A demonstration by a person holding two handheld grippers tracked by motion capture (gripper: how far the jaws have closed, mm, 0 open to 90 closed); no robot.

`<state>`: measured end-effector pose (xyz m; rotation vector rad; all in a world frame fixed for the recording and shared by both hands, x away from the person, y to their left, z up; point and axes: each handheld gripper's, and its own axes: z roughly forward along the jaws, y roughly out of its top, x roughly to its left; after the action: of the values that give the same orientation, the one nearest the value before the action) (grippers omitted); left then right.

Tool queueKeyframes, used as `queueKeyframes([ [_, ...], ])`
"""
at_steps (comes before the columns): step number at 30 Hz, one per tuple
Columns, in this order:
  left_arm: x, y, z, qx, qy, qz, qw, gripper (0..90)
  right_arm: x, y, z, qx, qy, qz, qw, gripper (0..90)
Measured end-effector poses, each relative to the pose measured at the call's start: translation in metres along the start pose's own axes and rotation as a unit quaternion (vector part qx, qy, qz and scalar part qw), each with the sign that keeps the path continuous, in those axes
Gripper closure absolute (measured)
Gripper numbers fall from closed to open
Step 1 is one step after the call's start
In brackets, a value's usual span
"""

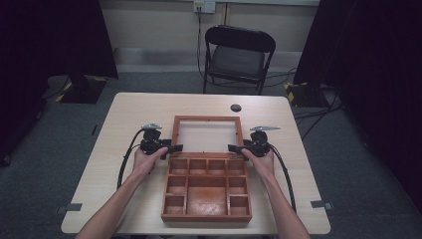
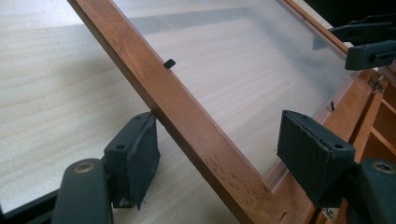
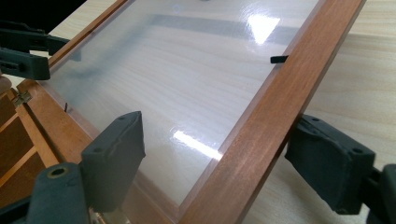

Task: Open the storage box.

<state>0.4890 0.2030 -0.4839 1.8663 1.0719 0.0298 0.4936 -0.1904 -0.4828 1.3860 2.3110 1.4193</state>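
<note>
An open wooden box (image 1: 206, 217) with several compartments stands at the table's near middle. Its glass-paned lid (image 1: 175, 132) lies folded back flat behind it. My left gripper (image 1: 176, 148) straddles the lid's left rail (image 2: 187, 121) near the hinge. One pad (image 2: 140, 154) rests by the rail's outer edge and the other hovers over the glass (image 2: 243, 70), so the left gripper (image 2: 224, 158) is open. My right gripper (image 1: 231, 148) straddles the right rail (image 3: 271, 116) in the same way, and the right gripper (image 3: 219, 158) is open too, with a gap between its inner pad (image 3: 114, 154) and the wood.
The light wooden table (image 1: 134, 114) has a black round grommet (image 1: 236, 107) behind the lid. A black folding chair (image 1: 239, 55) stands beyond the far edge. Dark curtains hang at both sides and cables lie on the floor.
</note>
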Motion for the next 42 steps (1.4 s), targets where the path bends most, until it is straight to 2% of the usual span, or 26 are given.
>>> queueKeyframes([
  [3, 0.001, -0.001, 0.001, -0.001, -0.003, -0.007, 1.0, 27.8, 0.0, 0.0, 0.0, 0.001, -0.003, 0.002, 1.0, 17.1],
  [5, 0.0, -0.001, 0.0, -0.003, 0.016, 0.004, 0.9999, 25.9, 0.0, 0.0, 0.0, 0.003, -0.005, 0.004, 1.0, 16.9],
  [6, 0.0, 0.0, 0.0, -0.005, 0.02, 0.006, 0.9998, 28.4, -0.002, -0.001, 0.0, 0.005, 0.001, 0.011, 0.9999, 16.4],
  [7, 0.001, 0.0, 0.0, -0.006, 0.015, 0.006, 0.9999, 30.0, -0.003, -0.002, 0.001, 0.008, 0.004, 0.019, 0.9998, 16.4],
  [8, 0.001, -0.001, -0.001, -0.006, 0.013, 0.005, 0.9999, 28.5, -0.005, -0.003, 0.001, 0.011, 0.012, 0.029, 0.9994, 16.5],
  [9, 0.001, -0.001, -0.002, -0.003, 0.019, 0.009, 0.9998, 28.0, -0.006, -0.004, 0.001, 0.011, 0.01, 0.031, 0.9994, 16.6],
  [10, 0.0, -0.001, -0.002, -0.006, 0.016, 0.01, 0.9998, 27.6, -0.005, -0.003, 0.0, 0.003, -0.011, 0.016, 0.9998, 19.8],
  [11, 0.0, -0.002, -0.002, -0.007, 0.014, 0.01, 0.9998, 27.5, -0.004, -0.002, -0.002, -0.003, -0.022, 0.006, 0.9997, 22.0],
  [13, 0.0, -0.001, -0.002, -0.007, 0.019, 0.013, 0.9997, 27.2, -0.003, 0.001, -0.004, -0.009, -0.009, 0.004, 0.9999, 21.8],
  [18, -0.003, -0.001, -0.003, -0.008, 0.023, 0.016, 0.9996, 26.7, 0.0, 0.001, -0.006, -0.003, -0.011, -0.002, 0.9999, 21.0],
  [22, -0.008, 0.001, -0.009, -0.011, 0.029, 0.03, 0.9991, 24.9, 0.001, 0.002, -0.01, -0.01, -0.013, 0.0, 0.9999, 21.0],
  [28, -0.012, 0.003, -0.024, -0.017, 0.039, 0.044, 0.9981, 24.3, 0.003, 0.006, -0.027, -0.015, -0.018, -0.005, 0.9997, 18.0],
  [31, -0.013, 0.003, -0.032, -0.018, 0.054, 0.049, 0.9972, 24.3, 0.004, 0.006, -0.037, -0.011, -0.036, -0.003, 0.9993, 17.0],
  [32, -0.013, 0.003, -0.035, -0.016, 0.063, 0.051, 0.9966, 24.3, 0.004, 0.005, -0.041, -0.017, -0.035, 0.0, 0.9992, 17.0],
  [34, -0.013, 0.0, -0.039, -0.019, 0.058, 0.05, 0.9969, 24.3, 0.004, 0.002, -0.048, -0.028, -0.031, 0.004, 0.9991, 17.0],
  [39, -0.015, -0.007, -0.052, -0.015, 0.066, 0.068, 0.9954, 24.3, 0.006, -0.008, -0.063, -0.02, -0.039, 0.003, 0.999, 15.5],
  [41, -0.016, -0.011, -0.057, -0.01, 0.07, 0.072, 0.9949, 24.3, 0.005, -0.011, -0.07, -0.018, -0.046, 0.014, 0.9987, 15.5],
  [42, -0.016, -0.013, -0.059, -0.008, 0.07, 0.074, 0.9948, 24.3, 0.004, -0.013, -0.075, -0.015, -0.057, 0.015, 0.9982, 15.4],
])
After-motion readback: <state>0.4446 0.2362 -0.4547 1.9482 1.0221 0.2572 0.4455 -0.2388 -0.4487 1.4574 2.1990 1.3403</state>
